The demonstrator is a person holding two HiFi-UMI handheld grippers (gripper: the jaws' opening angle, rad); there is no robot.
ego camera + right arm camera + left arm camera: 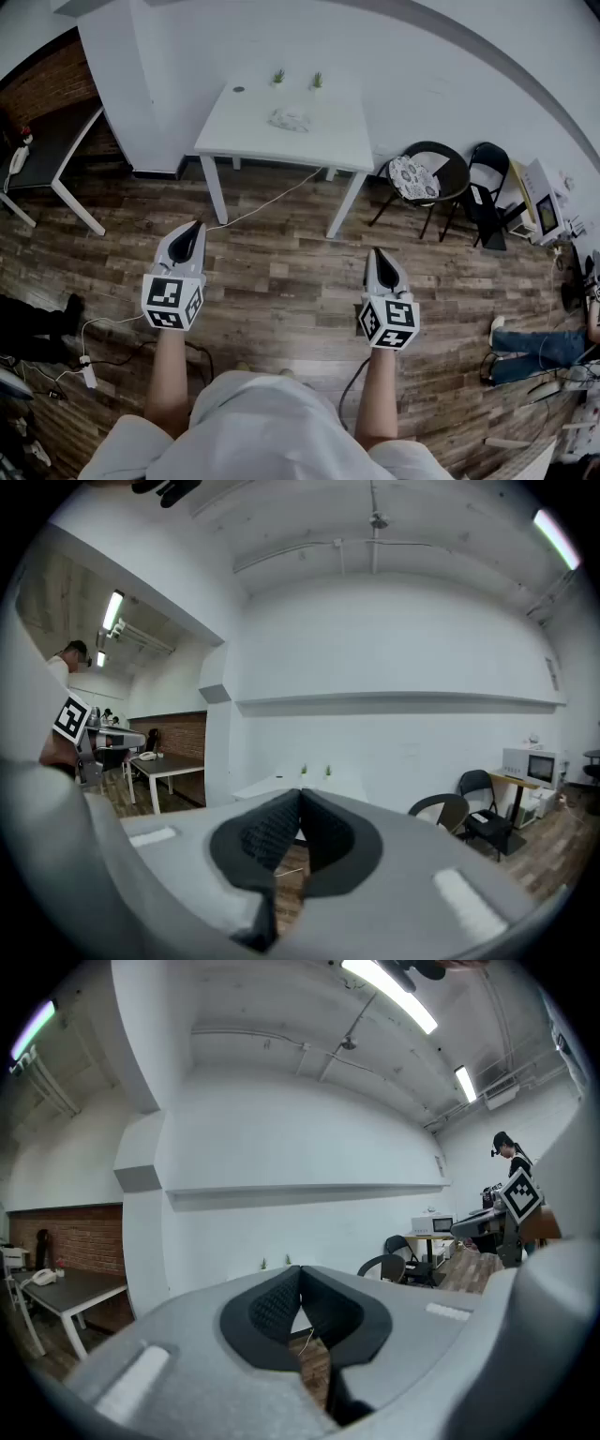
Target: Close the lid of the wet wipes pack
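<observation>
The wet wipes pack (290, 118) is a pale crinkled packet lying near the back middle of a white table (234, 131), far ahead of me. My left gripper (194, 228) hangs over the wooden floor, well short of the table's left legs, its jaws shut with nothing between them. My right gripper (378, 255) is level with it on the right, also shut and empty. In the left gripper view the left gripper (300, 1269) shows its black pads (272, 1307) meeting at the tip. The right gripper (300, 792) looks the same in its own view, with the table (281, 785) small beyond it.
Two tiny potted plants (296, 79) stand at the table's back edge. Dark chairs (441, 178) and a microwave (544, 211) are to the right, a darker desk (47, 150) to the left. A white cable (262, 206) trails across the floor under the table. A seated person's legs (534, 347) are at far right.
</observation>
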